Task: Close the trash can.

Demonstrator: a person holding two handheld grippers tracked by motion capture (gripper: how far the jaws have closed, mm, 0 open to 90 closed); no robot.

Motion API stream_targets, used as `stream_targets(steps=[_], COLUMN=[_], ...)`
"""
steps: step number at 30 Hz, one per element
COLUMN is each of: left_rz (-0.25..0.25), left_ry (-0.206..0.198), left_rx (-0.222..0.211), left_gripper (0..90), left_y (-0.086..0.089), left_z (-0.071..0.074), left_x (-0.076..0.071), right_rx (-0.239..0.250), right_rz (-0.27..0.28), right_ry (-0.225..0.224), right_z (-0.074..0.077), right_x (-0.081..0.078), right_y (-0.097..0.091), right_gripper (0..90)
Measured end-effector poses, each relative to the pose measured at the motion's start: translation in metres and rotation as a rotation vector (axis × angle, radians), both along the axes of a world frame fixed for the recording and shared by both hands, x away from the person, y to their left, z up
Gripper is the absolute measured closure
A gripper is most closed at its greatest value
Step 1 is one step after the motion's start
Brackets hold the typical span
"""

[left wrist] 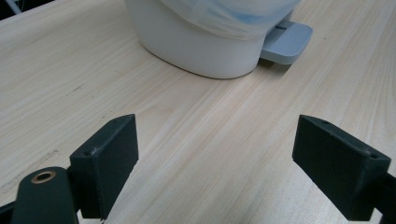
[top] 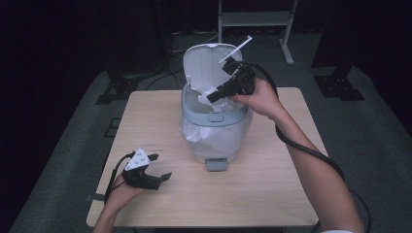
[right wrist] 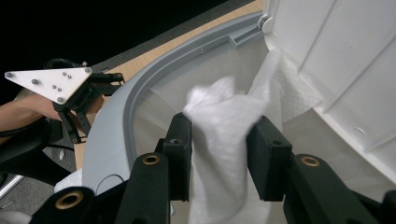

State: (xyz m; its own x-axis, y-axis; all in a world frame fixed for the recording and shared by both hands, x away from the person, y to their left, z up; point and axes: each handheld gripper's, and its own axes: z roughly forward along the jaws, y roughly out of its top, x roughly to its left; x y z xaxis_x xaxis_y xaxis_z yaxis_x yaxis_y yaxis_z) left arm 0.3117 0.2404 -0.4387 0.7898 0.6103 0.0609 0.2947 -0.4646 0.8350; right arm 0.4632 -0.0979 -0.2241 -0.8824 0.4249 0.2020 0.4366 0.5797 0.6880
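Over the open mouth of the pedal bin (top: 214,138), at the far middle of the table (top: 272,194), your right gripper (top: 217,94) points down and to the left with a crumpled white paper towel (right wrist: 224,135) between its jaws. From the right gripper view the jaws stand partly apart, one on each side of the towel and touching it at most lightly; whether they still pinch it you cannot tell for sure, and they look loosened rather than clamped. The towel hangs inside the grey rim (right wrist: 135,98) of the bin, above the white liner bag (top: 194,131), just in front of the raised lid (top: 204,60), which stands upright at the far side.

Your left gripper (top: 158,167) rests low over the near left part of the table, well apart from the bin. Its jaws are wide apart with nothing but bare wood between them. They point toward the bin's base, and the left gripper view shows the grey foot pedal (left wrist: 287,42) at the bin's near side.
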Motion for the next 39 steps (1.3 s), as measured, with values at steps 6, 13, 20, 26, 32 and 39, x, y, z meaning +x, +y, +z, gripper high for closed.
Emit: stream_targets(steps=[6, 13, 20, 26, 32, 39], left_rz=[-0.002, -0.006, -0.007, -0.007, -0.004, -0.003], left_ry=[0.001, 0.004, 0.002, 0.003, 0.005, 0.007], left_rx=[0.003, 0.005, 0.006, 0.007, 0.006, 0.007], left_gripper=[13.4, 13.4, 13.4, 13.4, 13.4, 13.4], left_y=[0.000, -0.001, -0.001, -0.001, 0.000, 0.000], left_z=[-0.001, -0.001, -0.001, -0.001, -0.001, -0.002], left_x=[0.000, 0.000, 0.000, -0.001, 0.000, 0.000], right_rx=[0.011, 0.061, 0.065, 0.062, 0.062, 0.064], right_rz=[-0.009, -0.026, -0.033, -0.048, -0.064, -0.092], right_ry=[-0.012, -0.026, -0.030, -0.028, -0.028, -0.023], right_z=[0.001, 0.004, 0.004, 0.004, 0.005, 0.006], right_x=[-0.002, -0.002, -0.003, -0.001, -0.001, 0.001], right_y=[-0.005, -0.015, -0.018, -0.021, -0.034, -0.057], right_gripper=[59.0, 54.9, 47.9, 47.7, 54.3, 67.5])
